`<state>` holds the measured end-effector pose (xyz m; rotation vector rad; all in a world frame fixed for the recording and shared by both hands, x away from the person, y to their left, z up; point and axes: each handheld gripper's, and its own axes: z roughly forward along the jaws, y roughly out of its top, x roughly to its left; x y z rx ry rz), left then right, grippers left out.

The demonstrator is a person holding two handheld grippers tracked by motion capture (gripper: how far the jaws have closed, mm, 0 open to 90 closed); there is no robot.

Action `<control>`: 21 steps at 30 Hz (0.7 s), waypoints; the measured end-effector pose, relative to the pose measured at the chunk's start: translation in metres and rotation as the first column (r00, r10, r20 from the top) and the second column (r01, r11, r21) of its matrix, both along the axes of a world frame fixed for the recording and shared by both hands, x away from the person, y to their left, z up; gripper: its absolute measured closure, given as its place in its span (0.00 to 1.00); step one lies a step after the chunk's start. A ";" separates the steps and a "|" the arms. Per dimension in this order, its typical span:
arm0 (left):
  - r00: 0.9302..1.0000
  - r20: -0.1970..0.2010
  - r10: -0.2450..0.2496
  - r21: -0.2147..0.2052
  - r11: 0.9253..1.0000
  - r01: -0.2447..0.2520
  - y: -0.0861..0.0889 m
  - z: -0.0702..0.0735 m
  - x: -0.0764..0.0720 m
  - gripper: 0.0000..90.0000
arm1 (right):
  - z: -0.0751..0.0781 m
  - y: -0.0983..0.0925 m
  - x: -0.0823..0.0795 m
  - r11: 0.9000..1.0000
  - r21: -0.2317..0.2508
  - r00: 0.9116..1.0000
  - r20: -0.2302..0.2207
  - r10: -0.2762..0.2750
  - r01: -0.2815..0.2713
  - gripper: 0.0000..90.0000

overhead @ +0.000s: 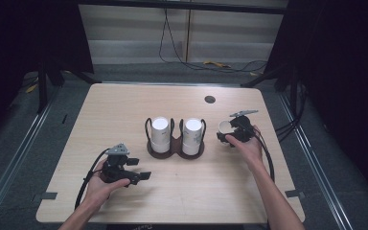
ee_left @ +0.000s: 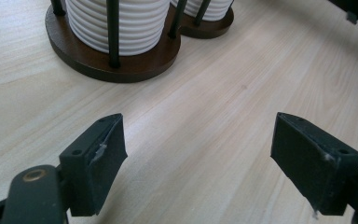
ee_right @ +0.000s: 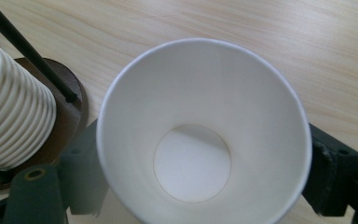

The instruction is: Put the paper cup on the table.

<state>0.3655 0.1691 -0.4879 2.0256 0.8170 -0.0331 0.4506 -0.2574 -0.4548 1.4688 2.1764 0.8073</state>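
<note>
A white paper cup stands on the desk between the right claw's released jaws; lifting away carelessly could tip it. The left claw rests open.

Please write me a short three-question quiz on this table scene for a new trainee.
1. True or false: the left gripper has a paper cup between its jaws.
2. What stands between the jaws of the right gripper? A) a single white paper cup B) the wooden cup holder C) a cable
3. How many cup stacks stand in the wooden cup holder?

Key
1. False: its jaws stand apart over the bare table, with nothing between them.
2. A: the single white paper cup, upright and empty, is between the jaws, beside the holder.
3. Two: the left stack and the right stack.
</note>
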 end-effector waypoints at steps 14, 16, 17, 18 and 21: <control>1.000 0.024 0.016 0.009 1.000 -0.017 -0.001 0.005 -0.002 0.20 | 0.000 -0.009 -0.029 0.999 0.042 0.999 0.026 -0.021 0.020 0.18; 0.999 0.026 0.018 0.012 1.000 -0.018 -0.001 0.006 -0.002 0.20 | 0.001 -0.011 -0.033 0.998 0.052 0.999 0.034 -0.024 0.022 0.18; 0.999 0.027 0.019 0.014 1.000 -0.020 -0.001 0.006 -0.002 0.20 | 0.001 -0.012 -0.036 0.998 0.056 0.999 0.038 -0.022 0.020 0.18; 0.999 0.029 0.020 0.015 1.000 -0.021 -0.001 0.007 -0.003 0.20 | 0.002 -0.013 -0.039 0.998 0.059 0.999 0.041 -0.029 0.027 0.18; 0.999 0.038 0.019 0.044 0.999 -0.021 0.001 0.007 -0.004 0.22 | 0.004 -0.016 -0.051 0.996 0.082 0.997 0.056 -0.046 0.041 0.18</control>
